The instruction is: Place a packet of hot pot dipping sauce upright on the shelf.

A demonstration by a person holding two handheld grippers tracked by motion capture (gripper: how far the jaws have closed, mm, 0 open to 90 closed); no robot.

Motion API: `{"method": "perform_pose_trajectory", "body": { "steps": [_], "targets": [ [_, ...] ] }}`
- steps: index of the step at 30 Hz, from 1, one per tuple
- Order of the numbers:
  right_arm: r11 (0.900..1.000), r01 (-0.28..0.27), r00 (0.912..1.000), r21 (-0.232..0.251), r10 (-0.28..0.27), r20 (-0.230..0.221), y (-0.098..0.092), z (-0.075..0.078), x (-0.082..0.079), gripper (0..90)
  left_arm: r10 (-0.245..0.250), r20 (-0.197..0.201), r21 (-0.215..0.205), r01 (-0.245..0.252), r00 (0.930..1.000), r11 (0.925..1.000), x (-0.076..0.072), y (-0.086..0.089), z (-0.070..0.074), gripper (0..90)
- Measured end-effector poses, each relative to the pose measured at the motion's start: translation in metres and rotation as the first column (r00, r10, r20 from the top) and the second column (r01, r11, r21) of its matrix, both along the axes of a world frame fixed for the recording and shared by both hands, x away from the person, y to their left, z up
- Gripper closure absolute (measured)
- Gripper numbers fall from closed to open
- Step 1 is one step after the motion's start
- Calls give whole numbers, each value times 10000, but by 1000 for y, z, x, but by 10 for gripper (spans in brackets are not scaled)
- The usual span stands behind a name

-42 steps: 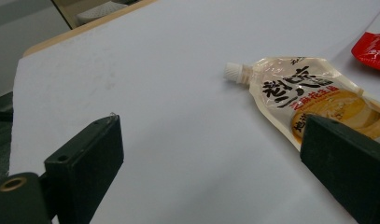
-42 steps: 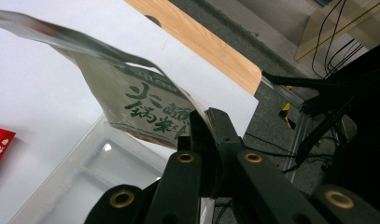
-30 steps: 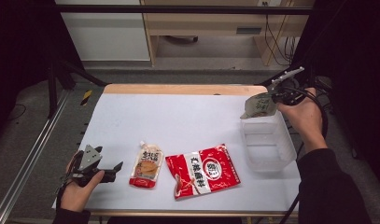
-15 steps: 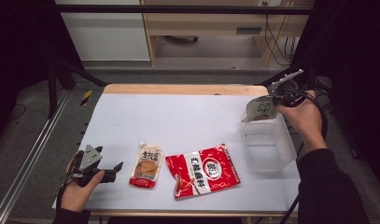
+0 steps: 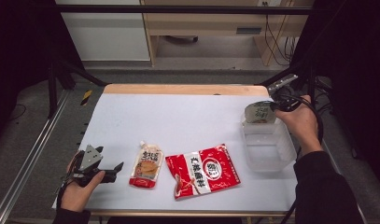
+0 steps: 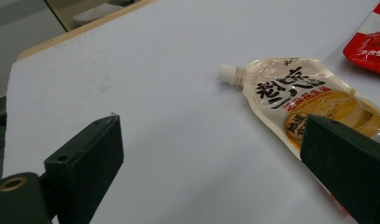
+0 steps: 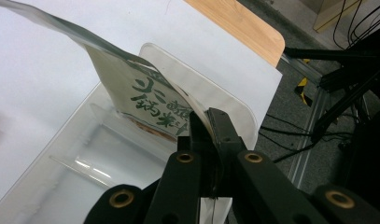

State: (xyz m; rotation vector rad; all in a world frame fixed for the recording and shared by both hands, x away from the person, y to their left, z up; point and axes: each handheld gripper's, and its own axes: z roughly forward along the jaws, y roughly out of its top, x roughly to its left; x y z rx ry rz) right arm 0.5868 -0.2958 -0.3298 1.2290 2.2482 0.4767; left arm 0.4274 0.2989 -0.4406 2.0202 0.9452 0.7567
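Over the clear bin (image 5: pixel 268 149) at the worktop's (image 5: pixel 187 116) right edge, the right tool (image 7: pixel 207 122) pinches a green-print pouch (image 7: pixel 141 100) by its edge, so the drop-in looks underway. Next: lower it, let go. Left tool (image 6: pixel 211 163) rests, jaws wide, just beside the spout pouch (image 5: pixel 147 164); red packet (image 5: pixel 204 170) waits.

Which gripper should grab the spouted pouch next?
Left. The left gripper sits open right beside the spouted pouch, while the right gripper is shut on a green-lettered packet above the clear container.
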Motion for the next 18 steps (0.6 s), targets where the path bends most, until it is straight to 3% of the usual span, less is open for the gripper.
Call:
{"method": "perform_pose_trajectory", "body": {
  "steps": [9,18],
  "targets": [
    [10000,3,9998,2,-3,-196,0,-7,2,900,0,3,14,0,10000,10000,0,0,0,59],
    [9999,24,10000,140,-23,-80,-5,-10,5,897,-33,-18,27,33,10000,10000,0,-1,0,59]
  ]
}}
